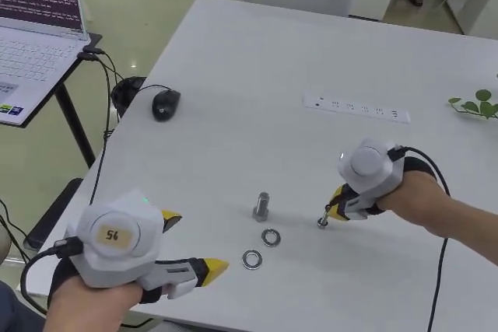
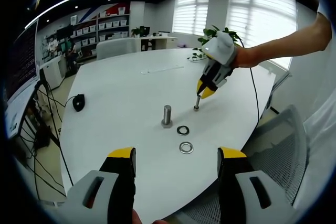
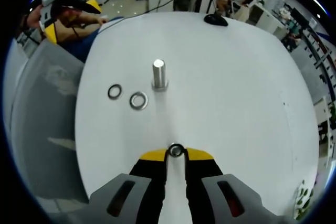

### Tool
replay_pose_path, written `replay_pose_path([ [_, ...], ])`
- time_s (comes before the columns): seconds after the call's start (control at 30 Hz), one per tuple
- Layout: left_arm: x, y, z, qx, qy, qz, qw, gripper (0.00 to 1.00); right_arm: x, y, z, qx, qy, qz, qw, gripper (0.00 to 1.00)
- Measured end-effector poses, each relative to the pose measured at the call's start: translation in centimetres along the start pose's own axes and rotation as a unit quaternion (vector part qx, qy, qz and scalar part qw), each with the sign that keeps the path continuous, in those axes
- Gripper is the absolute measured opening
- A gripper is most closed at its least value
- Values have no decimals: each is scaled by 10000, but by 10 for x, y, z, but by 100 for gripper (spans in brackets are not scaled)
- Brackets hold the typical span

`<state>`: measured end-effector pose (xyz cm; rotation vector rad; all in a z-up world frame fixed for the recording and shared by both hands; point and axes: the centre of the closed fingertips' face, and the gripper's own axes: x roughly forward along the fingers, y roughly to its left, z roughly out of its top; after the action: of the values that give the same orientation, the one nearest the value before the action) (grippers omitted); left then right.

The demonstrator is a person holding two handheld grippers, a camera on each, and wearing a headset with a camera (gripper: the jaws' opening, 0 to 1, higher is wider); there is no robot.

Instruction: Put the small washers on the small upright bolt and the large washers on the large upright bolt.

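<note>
The left hand-held gripper [image 1: 194, 244] was released, nearest the desk [image 1: 233, 99] edge. A large washer [image 1: 251, 259] and a second washer [image 1: 271, 237] lay just before the large bolt [image 1: 261, 206]. Right of that bolt, the right hand-held gripper [image 3: 176, 156] was clenched on a small washer [image 3: 176, 150] over the small bolt [image 1: 322, 224].

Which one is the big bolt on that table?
On the near half of the white table, between the left gripper and the right gripper, the big bolt stands upright with two large washers lying flat beside it. It is far thicker and taller than the small bolt under the right gripper's tips, which pinch a small washer.
</note>
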<state>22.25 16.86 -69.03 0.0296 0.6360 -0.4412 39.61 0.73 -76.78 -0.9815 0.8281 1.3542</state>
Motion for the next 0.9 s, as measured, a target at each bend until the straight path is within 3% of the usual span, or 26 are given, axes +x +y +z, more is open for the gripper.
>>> replay_pose_path([
  [0.63, 1, 1, 1, 13, 17, -12, 10000, 62, 22, 1, -9, 111, 256, 120, 9995, 14],
  [0.83, 0, 2, -1, -28, 21, 12, 10000, 62, 32, 2, -14, 233, 305, 164, 9991, 14],
  [0.9, 0, 2, -3, -40, 41, 13, 10000, 63, 36, 3, -14, 450, 245, 211, 9985, 15],
])
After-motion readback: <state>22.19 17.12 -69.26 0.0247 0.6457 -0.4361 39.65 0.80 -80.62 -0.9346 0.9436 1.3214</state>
